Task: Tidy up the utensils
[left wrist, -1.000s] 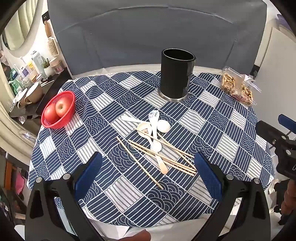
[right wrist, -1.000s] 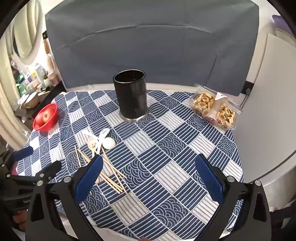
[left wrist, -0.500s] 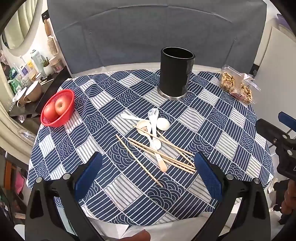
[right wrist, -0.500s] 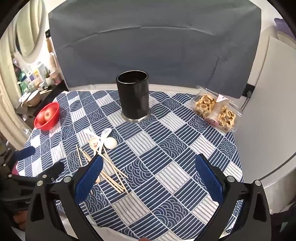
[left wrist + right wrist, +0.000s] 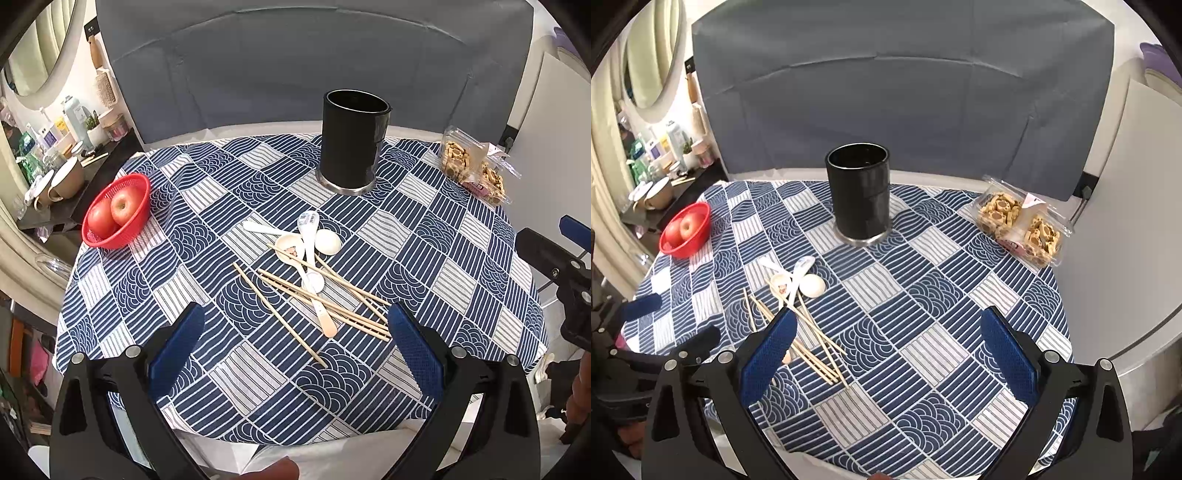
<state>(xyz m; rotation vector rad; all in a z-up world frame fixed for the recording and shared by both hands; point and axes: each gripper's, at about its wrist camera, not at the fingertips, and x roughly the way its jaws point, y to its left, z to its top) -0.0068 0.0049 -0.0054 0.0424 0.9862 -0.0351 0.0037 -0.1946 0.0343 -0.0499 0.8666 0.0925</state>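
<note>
Utensils [image 5: 314, 280] lie unmoved; both wide-jawed grippers have barely shifted.

1. Both views are bright and evenly lit; shadows on the blue-and-white patterned tablecloth [image 5: 436, 229] are faint.
2. The glossy black cylindrical holder [image 5: 352, 142] carries soft highlights.
3. Focus is sharp centrally.
4. Fisheye distortion bends the edges, and dark vignettes fill the corners.

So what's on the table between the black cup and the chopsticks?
Spoons lie between the black cup and the chopsticks, in the left wrist view.
</note>
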